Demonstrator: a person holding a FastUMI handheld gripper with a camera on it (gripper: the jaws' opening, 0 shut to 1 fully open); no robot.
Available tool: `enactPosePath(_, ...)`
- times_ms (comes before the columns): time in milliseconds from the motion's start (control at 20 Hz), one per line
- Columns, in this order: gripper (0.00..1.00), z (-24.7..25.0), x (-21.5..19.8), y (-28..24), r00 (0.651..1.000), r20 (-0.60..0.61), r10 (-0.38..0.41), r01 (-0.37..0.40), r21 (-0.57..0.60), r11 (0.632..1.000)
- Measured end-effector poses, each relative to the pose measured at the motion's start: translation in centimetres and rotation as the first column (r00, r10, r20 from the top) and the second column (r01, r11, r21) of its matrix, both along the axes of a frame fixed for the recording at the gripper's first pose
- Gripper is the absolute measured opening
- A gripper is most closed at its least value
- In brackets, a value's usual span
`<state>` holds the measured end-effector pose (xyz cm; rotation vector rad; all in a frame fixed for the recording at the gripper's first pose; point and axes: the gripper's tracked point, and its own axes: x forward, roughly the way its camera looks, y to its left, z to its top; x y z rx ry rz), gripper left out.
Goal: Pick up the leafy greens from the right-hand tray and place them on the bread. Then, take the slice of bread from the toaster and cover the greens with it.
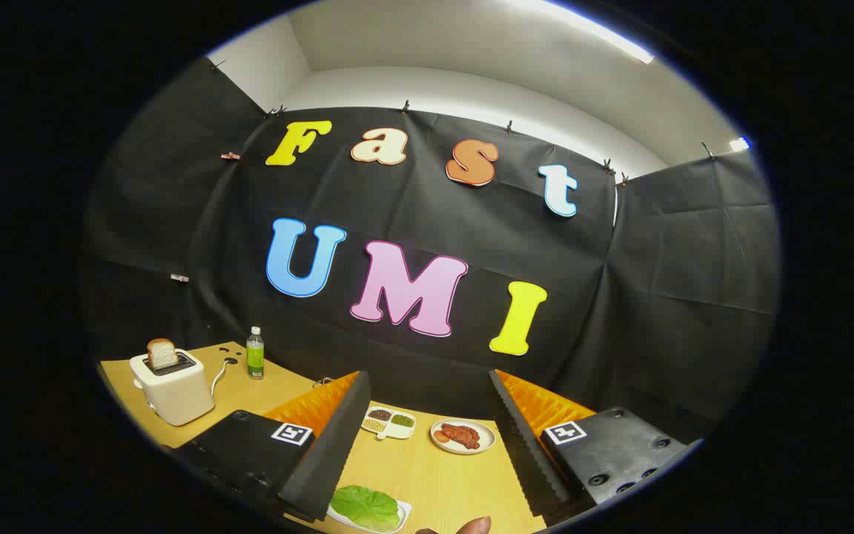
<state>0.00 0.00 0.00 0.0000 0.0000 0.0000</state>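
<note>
The gripper (427,445) jaws stand spread, pinching nothing, above the wooden bench (434,475). Leafy greens (365,506) lie on a white tray (400,512) between the jaws. Toaster (173,389) with bread (162,353) sits far left; white ceiling above.

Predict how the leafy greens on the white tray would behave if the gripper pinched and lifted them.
The leafy greens look thin and flat, so probably light and floppy. They lie loose on the tray, likely sliding if pushed. The hand-held gripper is open.

My wooden table (427,475) carries a toaster (173,391) and bottle (255,353) at ten o'clock. A divided dish (388,423) and meat plate (462,436) sit at twelve, the greens tray (368,509) at six.
</note>
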Motion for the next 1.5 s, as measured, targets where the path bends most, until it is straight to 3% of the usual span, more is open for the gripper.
enactPosePath(1000,0.97,-0.9,0.1,0.4,1.000,-0.012,0.019,-0.019,-0.009,1.000)
enactPosePath(1150,0.97,-2.7,0.3,2.1,0.992,-0.076,0.105,-0.103,0.027,0.994)
enactPosePath(1300,0.97,-7.9,0.6,4.3,0.941,-0.252,0.226,-0.218,0.059,0.974)
enactPosePath(1500,0.97,-16.0,0.0,4.9,0.826,-0.481,0.293,-0.284,0.093,0.954)
